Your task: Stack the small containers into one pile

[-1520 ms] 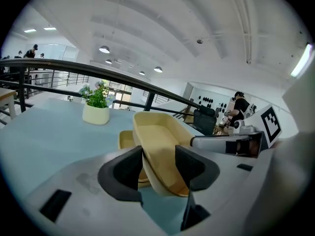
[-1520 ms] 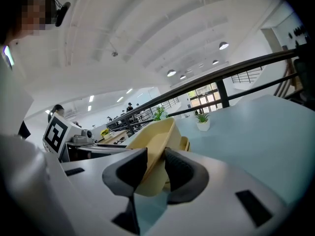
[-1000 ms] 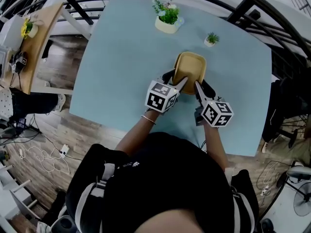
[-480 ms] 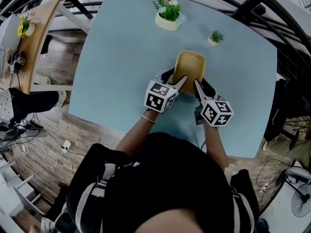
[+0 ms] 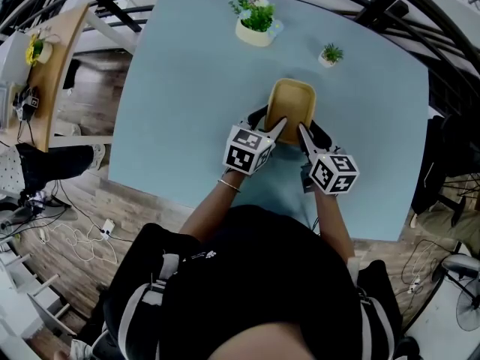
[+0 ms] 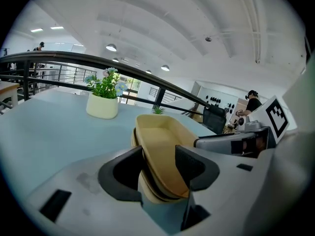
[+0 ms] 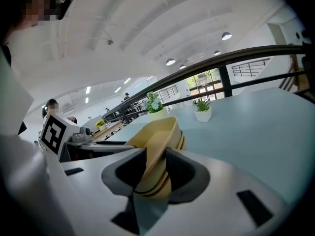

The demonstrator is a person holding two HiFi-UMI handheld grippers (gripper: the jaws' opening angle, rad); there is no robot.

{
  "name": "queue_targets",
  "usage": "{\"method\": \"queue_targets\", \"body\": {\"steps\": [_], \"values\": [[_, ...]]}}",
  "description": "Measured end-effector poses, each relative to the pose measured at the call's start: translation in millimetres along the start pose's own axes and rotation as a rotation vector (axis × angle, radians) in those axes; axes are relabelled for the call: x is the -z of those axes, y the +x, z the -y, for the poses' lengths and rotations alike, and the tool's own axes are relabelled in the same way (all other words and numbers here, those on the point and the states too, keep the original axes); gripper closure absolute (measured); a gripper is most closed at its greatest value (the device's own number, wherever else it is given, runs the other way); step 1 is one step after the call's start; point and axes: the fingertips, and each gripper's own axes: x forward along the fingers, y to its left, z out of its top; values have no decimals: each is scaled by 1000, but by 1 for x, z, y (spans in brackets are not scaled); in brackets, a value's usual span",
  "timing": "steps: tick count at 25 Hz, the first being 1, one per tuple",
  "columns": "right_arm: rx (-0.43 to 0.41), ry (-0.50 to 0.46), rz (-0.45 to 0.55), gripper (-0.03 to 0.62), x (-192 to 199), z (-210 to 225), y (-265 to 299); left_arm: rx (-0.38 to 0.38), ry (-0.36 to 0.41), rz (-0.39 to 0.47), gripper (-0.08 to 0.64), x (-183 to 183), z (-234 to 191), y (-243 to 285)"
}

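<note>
Fingers (image 6: pixel 120 173) of the left gripper (image 6: pixel 157 168) and right gripper (image 7: pixel 155 173) were clenched on the near rim of the stack (image 5: pixel 292 100), mid-table (image 5: pixel 187 66). Equal downward pressure from both was judged necessary for level nesting.

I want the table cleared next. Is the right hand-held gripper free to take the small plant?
Probably not yet: the right hand-held gripper is clamped on the stack. Only bare table lies between it and the small plant.

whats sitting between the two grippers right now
The stack of yellow containers. In the head view it lies between the left gripper and the right gripper, and each gripper view shows jaws closed on its near rim.
</note>
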Motion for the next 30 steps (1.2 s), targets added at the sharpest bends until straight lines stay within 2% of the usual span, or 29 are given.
{"method": "queue_targets", "body": {"steps": [8,14,23,27,30], "values": [[16,4,0,443,0,2,-1,-29,20,-14,370,2,-3,-2],[15,4,14,443,-3,4,-4,-64,29,-14,342,2,-9,-5],[28,0,73,443,-17,0,-20,-101,52,84,342,-22,-13,-31],[40,-4,127,451,-28,-5,-34,-89,50,136,344,-33,-7,-47],[45,-7,175,467,-36,-11,-47,-53,45,171,348,-42,2,-59]]}}
